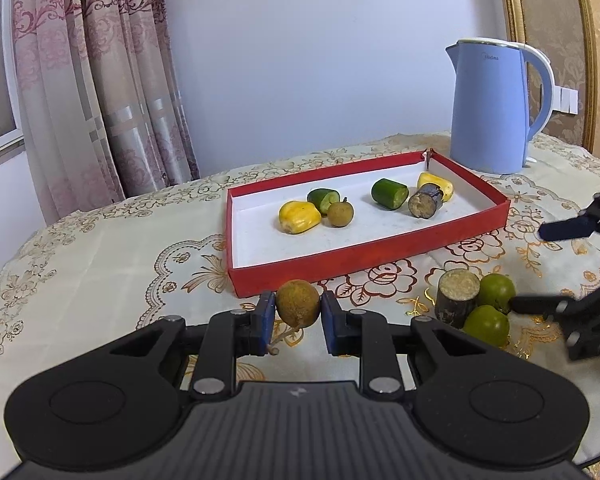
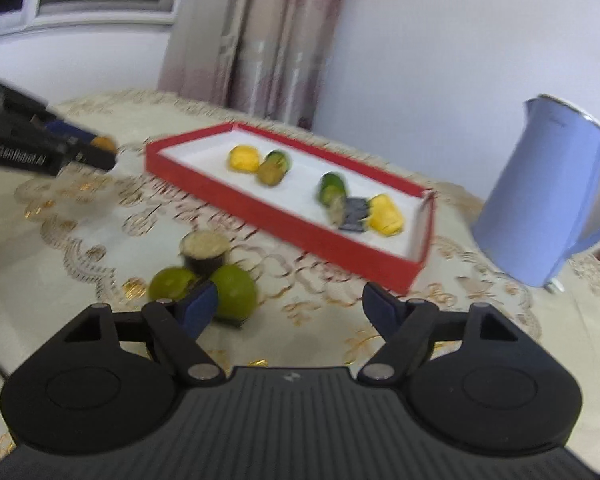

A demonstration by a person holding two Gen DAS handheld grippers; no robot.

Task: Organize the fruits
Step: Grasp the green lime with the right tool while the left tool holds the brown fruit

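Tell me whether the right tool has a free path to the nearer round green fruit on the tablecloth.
Probably yes. The right tool is open and empty, with the nearer round green fruit just ahead by its left finger; nothing lies between, though the dark cut cylinder crowds it behind.

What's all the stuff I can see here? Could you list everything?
tray: 1, red with white floor, mid-table
yellow fruits: 2, in tray
cucumber pieces: 2, green, in tray
longans: 2, brown; one in tray, one gripped
dark cane pieces: 2; one in tray, one on cloth
green fruits: 2, on cloth beside cane
kettle: 1, blue, behind tray
tablecloth: 1, cream, floral
curtain: 1, pink
left gripper: holds longan
right gripper: open
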